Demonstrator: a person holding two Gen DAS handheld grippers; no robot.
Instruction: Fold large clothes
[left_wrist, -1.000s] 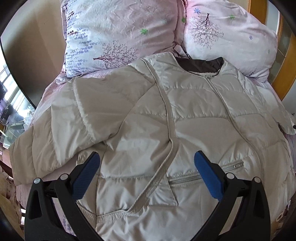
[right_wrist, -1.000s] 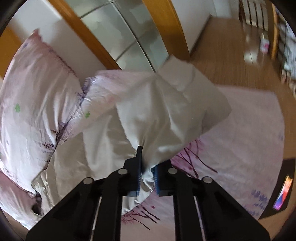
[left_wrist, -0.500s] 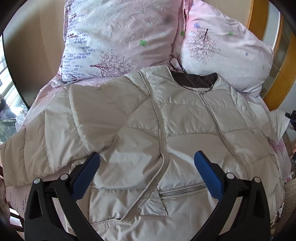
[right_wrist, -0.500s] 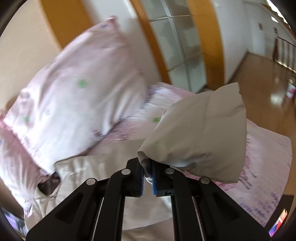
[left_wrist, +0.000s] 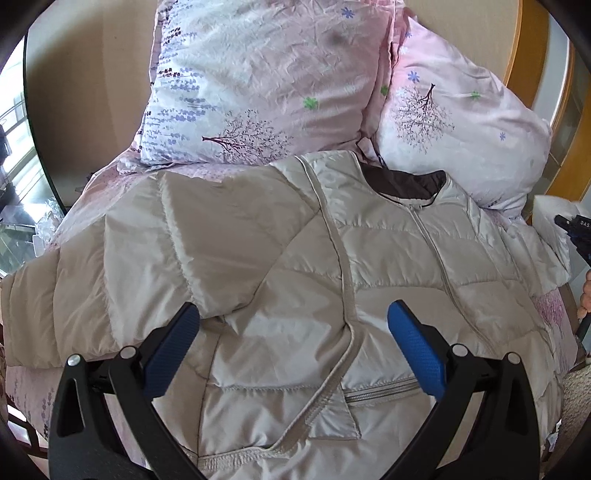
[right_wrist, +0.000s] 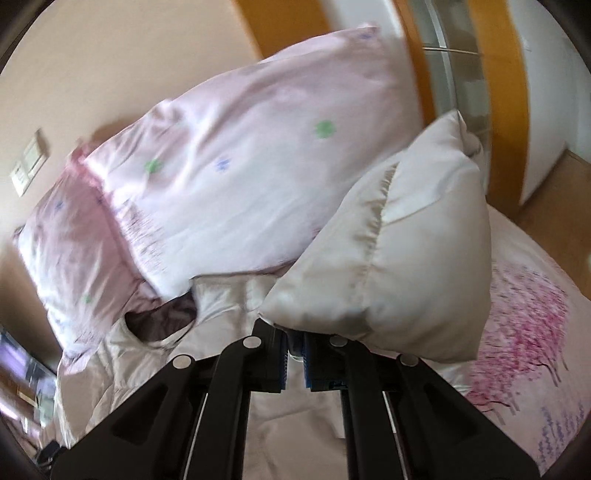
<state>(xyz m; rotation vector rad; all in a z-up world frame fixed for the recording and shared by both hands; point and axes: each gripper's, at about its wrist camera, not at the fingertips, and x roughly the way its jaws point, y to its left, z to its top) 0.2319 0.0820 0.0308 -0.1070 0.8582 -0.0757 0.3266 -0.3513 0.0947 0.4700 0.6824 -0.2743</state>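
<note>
So the jacket (left_wrist: 332, 295) is lying front-up on the bed (left_wrist: 110, 177), collar at the far end touching the two pillows (left_wrist: 258, 74), one sleeve already folded across the chest on the left side. The right gripper (right_wrist: 294, 360) has its jaws pinched nearly together on the other sleeve (right_wrist: 391, 258), which it holds up in the air off the right edge of the jacket. The left gripper (left_wrist: 291, 347) is wide open with nothing in it, hovering over the near chest area. Biggest risk imo: that fabric looks slick and puffy, and the pinch seems to be on just a small bit near the cuff, so a fast swing could pull it right out. Also the sleeve could drag the shoulder along and mess up the fold on the left, since nothing pins the body down. And the far pillow sits close enough to snag it.
</note>
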